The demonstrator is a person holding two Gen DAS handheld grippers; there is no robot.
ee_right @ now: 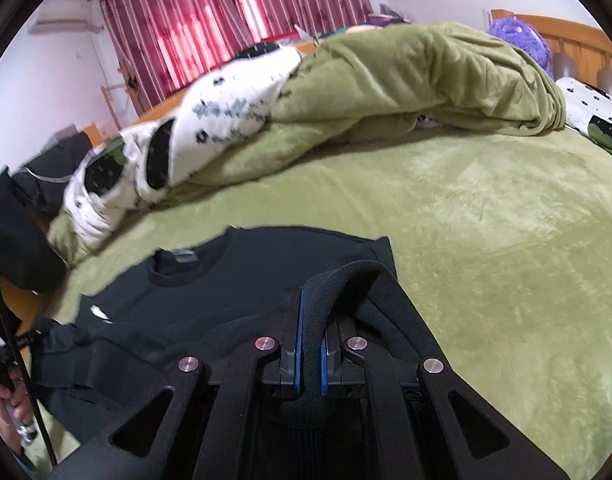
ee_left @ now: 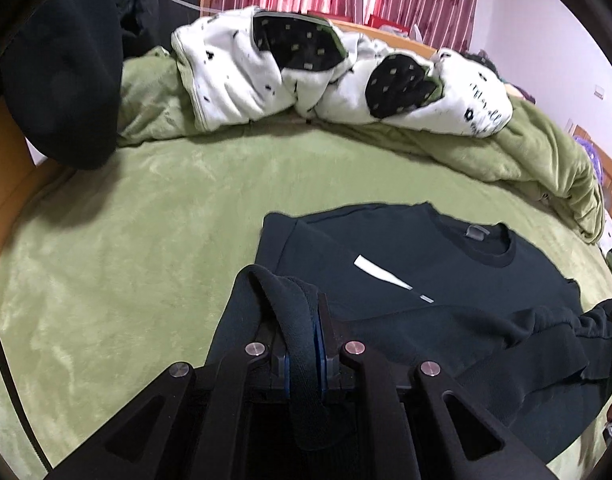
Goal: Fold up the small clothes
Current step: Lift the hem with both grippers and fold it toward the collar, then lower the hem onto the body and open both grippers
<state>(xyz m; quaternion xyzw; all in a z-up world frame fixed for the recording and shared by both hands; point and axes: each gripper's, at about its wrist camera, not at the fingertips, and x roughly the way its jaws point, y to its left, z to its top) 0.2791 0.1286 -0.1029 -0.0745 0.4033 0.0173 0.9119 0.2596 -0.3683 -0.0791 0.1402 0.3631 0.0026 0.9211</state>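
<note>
The fold in hand looks like the bottom-to-top one. Each gripper pinches a bunch of the sweatshirt's point(ee_left: 405, 264) ribbed lower edge and holds it above the part that lies flat on the bed point(ee_left: 126, 220).

The left gripper point(ee_left: 304, 332) has its jaws pressed together on a thick roll of dark cloth that loops up over the fingertips and runs back between the blue pads point(ee_left: 319, 344). Ahead of it and to its right the chest lies spread, with the white mark point(ee_left: 375, 272) and then the collar point(ee_left: 487, 248) farther out. The right gripper point(ee_right: 311, 332) is likewise clamped on a fold of the hem, and the cloth bulges over its right finger. The collar and its label point(ee_right: 184, 257) lie ahead of it and to its left. The stretch of hem between the two grippers sags in a loose band with a sleeve bunched into it.

The sweatshirt rests on the green bed cover just ahead of and below both grippers. A heaped quilt point(ee_left: 266, 76) lies well beyond it.

The next move, as I judge it, calls for carrying both grips forward together toward the collar, level with each other and pulled apart enough to take out the sag. Then the hem should be lowered onto the shoulders before the jaws let go. If one side runs ahead, the fold will likely land skewed or trap the bunched sleeve.
</note>
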